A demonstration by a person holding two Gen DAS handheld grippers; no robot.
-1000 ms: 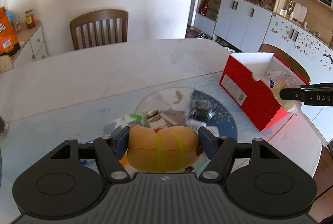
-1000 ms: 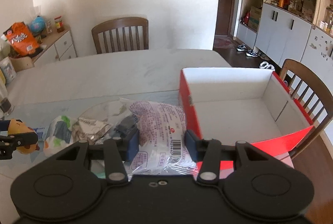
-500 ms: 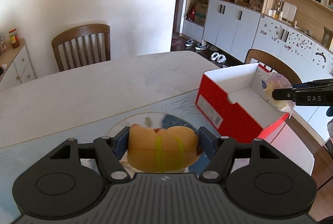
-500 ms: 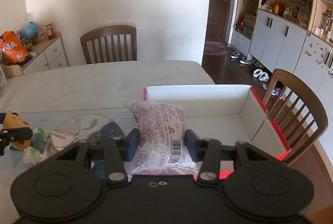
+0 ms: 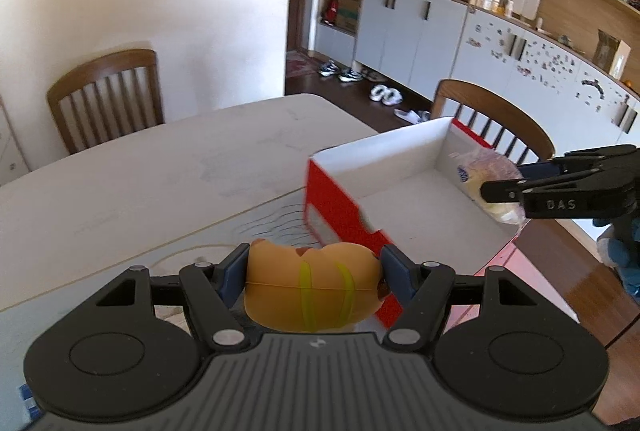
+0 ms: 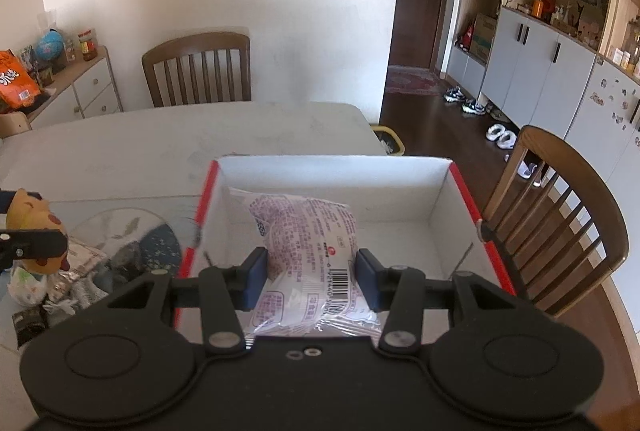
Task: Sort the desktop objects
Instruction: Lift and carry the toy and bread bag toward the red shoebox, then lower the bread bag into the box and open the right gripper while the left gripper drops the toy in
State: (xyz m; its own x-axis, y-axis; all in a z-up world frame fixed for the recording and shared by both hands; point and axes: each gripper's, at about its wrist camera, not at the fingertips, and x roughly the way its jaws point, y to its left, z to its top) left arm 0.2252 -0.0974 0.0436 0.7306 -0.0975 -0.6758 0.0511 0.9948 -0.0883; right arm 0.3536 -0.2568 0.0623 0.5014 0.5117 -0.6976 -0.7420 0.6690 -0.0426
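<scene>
My left gripper (image 5: 313,273) is shut on an orange hot-dog toy (image 5: 310,287) with yellow stripes, held above the table just left of the red box (image 5: 340,207). My right gripper (image 6: 311,277) is shut on a pink printed snack packet (image 6: 308,235) and holds it over the white inside of the red box (image 6: 400,191). In the left wrist view the right gripper (image 5: 516,187) and its packet (image 5: 486,175) show above the box's right side. In the right wrist view the toy (image 6: 34,231) shows at the far left.
Several wrappers and small packets (image 6: 76,271) lie on a round mat on the table (image 6: 160,143) left of the box. Wooden chairs (image 6: 198,69) stand behind the table and to the right (image 6: 560,227). Cabinets line the right wall.
Both grippers have moved right toward the box. The snack packet has gone from beside the box's left wall to over its inside. The toy has come closer to the box's left wall.
</scene>
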